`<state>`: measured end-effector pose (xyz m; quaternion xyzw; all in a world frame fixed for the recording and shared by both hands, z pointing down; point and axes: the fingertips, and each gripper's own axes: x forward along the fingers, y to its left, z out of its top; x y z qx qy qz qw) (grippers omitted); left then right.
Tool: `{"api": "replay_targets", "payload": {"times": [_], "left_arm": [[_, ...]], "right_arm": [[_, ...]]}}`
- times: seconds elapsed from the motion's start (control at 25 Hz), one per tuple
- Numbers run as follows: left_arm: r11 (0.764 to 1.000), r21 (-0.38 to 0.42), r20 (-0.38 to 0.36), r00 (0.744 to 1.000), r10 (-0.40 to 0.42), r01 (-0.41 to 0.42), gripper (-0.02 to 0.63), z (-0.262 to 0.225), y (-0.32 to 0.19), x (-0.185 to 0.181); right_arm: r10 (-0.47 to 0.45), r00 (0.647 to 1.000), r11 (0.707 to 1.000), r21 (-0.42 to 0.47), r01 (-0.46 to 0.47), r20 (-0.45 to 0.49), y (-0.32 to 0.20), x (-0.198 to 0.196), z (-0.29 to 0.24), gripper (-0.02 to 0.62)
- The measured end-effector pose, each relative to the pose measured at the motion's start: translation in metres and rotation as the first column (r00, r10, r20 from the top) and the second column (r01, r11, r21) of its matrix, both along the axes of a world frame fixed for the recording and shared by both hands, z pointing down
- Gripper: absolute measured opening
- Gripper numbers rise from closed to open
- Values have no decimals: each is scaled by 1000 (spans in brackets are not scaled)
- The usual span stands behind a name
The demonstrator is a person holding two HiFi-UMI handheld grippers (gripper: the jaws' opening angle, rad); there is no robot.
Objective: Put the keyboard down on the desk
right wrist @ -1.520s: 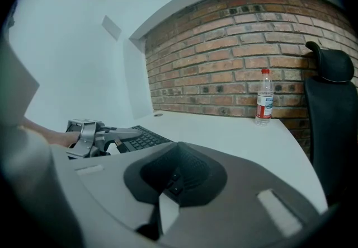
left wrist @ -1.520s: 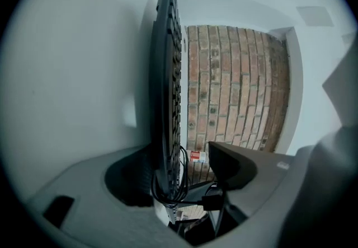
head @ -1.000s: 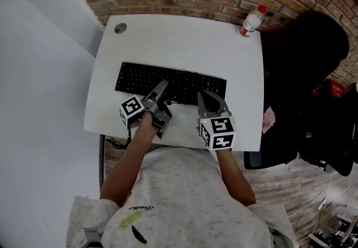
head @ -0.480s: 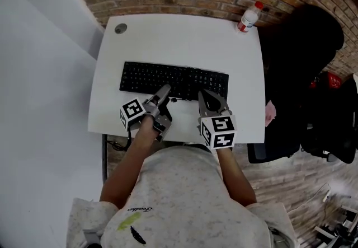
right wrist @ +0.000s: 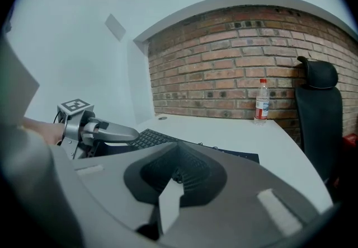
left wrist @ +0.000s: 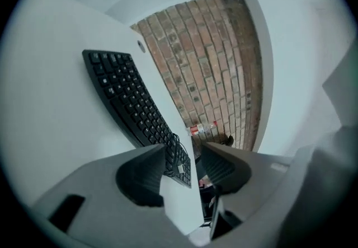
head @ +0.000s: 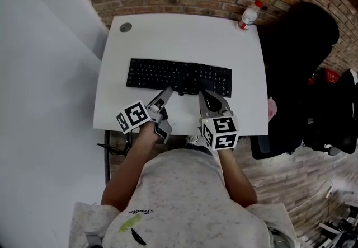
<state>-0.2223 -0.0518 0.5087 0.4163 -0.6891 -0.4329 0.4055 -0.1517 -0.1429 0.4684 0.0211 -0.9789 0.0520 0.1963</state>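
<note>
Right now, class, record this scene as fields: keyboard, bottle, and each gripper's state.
keyboard: black, lying flat on the white desk, touched by neither gripper
bottle: upright at the desk's far right corner
left gripper: fingers apart, have just been closing, gripping nothing
right gripper: fingers together, empty

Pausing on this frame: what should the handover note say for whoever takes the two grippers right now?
Left gripper: jaws apart and just been closing, nothing between them; it is rolled on its side over the near edge of the desk.
Right gripper: jaws together, empty, beside the left one at the same edge.
Keyboard: lies flat on the desk, clear of both grippers.
Done: the keyboard is down and released.
Left: apparently nothing; just keep the grippers off it.
</note>
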Motion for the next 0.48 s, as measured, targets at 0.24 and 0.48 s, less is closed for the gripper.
{"api": "replay_targets", "payload": {"times": [0.24, 0.48], "left_arm": [[987, -149, 274, 956, 100, -60, 125, -19, 12, 10], [964, -261, 464, 867, 180, -61, 29, -38, 16, 22]], "right_arm": [[6, 1000, 1000, 3, -6, 22, 15, 10, -10, 10], [19, 999, 1000, 1, -19, 43, 24, 20, -19, 9]]}}
